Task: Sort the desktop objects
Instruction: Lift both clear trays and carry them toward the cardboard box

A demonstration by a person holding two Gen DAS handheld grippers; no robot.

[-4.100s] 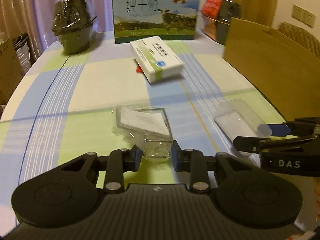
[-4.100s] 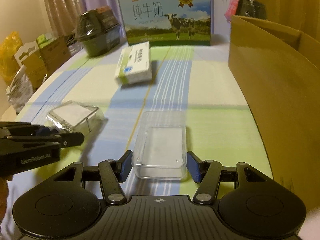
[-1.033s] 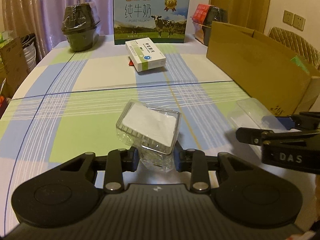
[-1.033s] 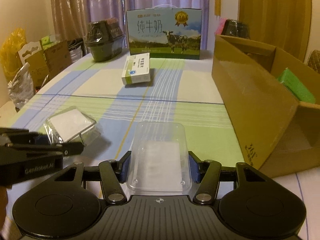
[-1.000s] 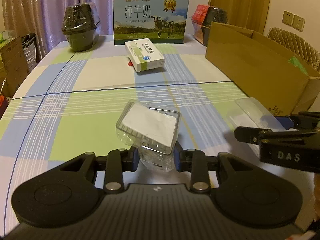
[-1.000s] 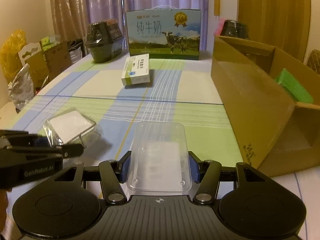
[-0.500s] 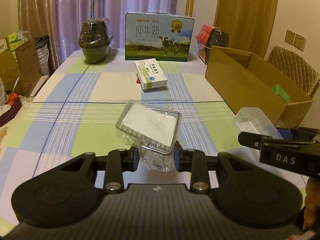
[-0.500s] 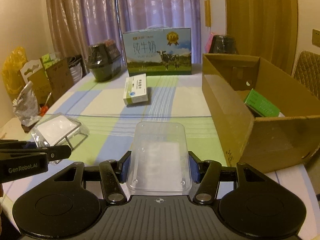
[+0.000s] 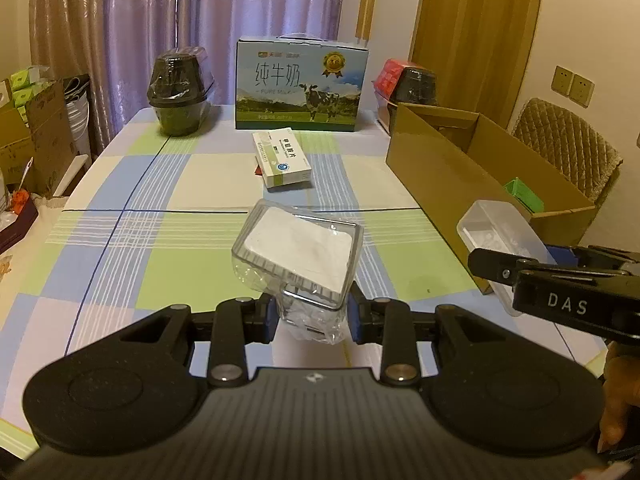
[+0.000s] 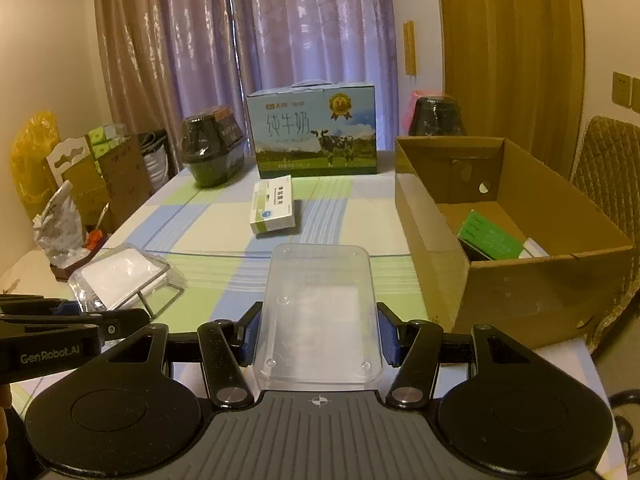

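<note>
Left gripper [image 9: 312, 316] is clamped on the wrapped clear case [image 9: 298, 254]; right gripper [image 10: 319, 338] is clamped on the empty clear tray [image 10: 320, 312]. Both items, on the worktop [image 9: 200, 176] four seconds ago, are now carried clear above it. Beyond, the medicine box [image 9: 282, 159] remains unsorted. The cardboard box [image 10: 520, 240] is the likely destination.

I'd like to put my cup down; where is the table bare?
Bare: the left side of the tablecloth, between the black pot and near edge. Crowded: the far middle, with milk carton and medicine box, and the right, filled by the cardboard box.
</note>
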